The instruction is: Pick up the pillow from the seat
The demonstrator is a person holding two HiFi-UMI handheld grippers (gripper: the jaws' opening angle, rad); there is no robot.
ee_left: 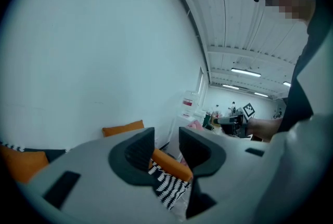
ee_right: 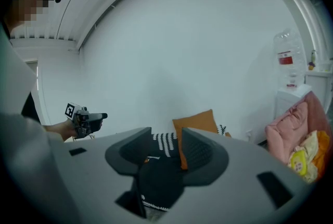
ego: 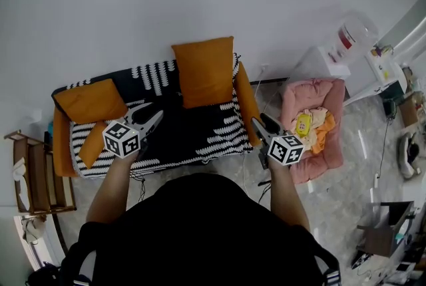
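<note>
flat orange pillow point(ego: 90, 100): lies at the left end of the sofa point(ego: 200, 132); we cannot rule it out as the target, but it sits off to one side of both grippers.
left gripper point(ego: 156, 112): over the left part of the seat, jaws parted a moderate way, nothing between them.
upright orange pillow point(ego: 203, 72): stands mid-seat, propped against the sofa's back; neither gripper touches it. We judge this the one to lift.
right gripper point(ego: 261, 121): by the sofa's right arm, jaws likewise part-open and empty.
pink pet bed point(ego: 333, 98): on the floor right of the sofa, clear of the work.
step: approach; nothing gripped yet.
next move: we reckon both grippers go forward to flank the upright pillow, then close on its soft edges; a shallow pinch may slip.
</note>
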